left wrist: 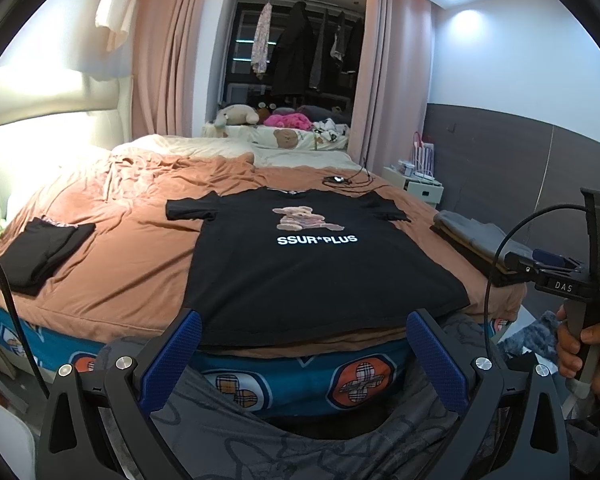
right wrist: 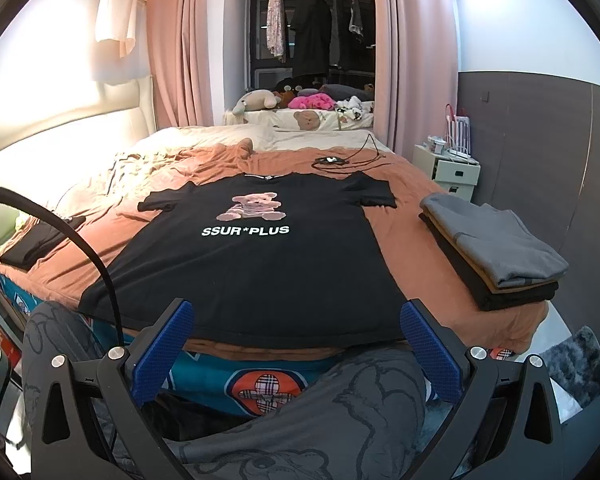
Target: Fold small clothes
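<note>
Our left claw point(left wrist: 304, 344) stands wide, its two blue textured pads point(left wrist: 178, 354) well apart and holding nothing, hanging just short of the bed's near edge above our grey printed trousers point(left wrist: 260, 440). Our right claw point(right wrist: 298, 336) is spread just as wide and is equally empty, poised over the same edge. In the left wrist view the right tool shows from the side at the far right, our right hand point(left wrist: 588, 354) wrapped round its handle.

Just beyond both claws lies the black short-sleeved T-shirt with a teddy-bear print and white "SSUR*PLUS" lettering point(right wrist: 252, 264). It is spread flat, face up, on the rust-brown blanket point(right wrist: 416, 236) covering the bed, its hem toward us at the mattress edge, collar away from us, both sleeves out to the sides. Neither claw touches it.

To the right of the shirt, apart from it, sits a neat stack of folded clothes with a grey garment on top point(right wrist: 496, 248). To the left, near the other corner of the bed, rests a folded black garment point(left wrist: 36, 250).

Below the blanket we see the blue bed sheet with orange plaid-patterned badges point(right wrist: 260, 390). Farther back lie a small black device with its thin cable point(right wrist: 332, 160), cream bedding, then plush toys point(right wrist: 256, 100) between pink curtains point(right wrist: 184, 40), with dark clothes hanging behind.
</note>
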The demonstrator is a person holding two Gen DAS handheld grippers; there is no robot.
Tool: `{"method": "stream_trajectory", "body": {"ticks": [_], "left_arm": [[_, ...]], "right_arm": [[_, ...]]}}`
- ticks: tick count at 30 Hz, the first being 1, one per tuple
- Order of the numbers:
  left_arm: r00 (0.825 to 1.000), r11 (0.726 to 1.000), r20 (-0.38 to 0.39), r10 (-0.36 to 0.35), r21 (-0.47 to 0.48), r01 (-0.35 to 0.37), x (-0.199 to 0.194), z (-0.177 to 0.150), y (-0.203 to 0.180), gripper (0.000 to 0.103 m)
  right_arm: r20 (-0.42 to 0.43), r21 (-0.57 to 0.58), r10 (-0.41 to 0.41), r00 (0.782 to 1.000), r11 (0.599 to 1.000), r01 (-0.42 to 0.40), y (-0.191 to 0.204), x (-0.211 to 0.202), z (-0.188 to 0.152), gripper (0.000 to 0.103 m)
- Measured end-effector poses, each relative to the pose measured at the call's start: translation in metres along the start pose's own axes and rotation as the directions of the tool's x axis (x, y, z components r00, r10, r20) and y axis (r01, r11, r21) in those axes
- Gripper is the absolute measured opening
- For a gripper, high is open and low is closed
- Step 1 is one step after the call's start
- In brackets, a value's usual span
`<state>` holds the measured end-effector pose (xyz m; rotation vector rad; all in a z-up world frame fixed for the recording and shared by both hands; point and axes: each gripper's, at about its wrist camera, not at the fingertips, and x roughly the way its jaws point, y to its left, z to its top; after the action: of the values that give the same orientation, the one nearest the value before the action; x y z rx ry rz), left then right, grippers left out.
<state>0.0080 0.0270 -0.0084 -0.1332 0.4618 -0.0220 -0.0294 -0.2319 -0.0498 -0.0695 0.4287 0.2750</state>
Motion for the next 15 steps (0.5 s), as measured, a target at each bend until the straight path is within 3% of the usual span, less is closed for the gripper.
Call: {"method": "stream_trajectory", "body": {"ticks": [15], "left_arm": [[0.998, 0.997, -0.018, -0.061, 0.042, 0.062, 0.035, 0.019, -0.007, 0.103]], "right_arm": [[-0.014, 0.009, -0.009, 1.0, 1.0, 0.009, 0.0, 0.022, 0.016, 0.103]]}}
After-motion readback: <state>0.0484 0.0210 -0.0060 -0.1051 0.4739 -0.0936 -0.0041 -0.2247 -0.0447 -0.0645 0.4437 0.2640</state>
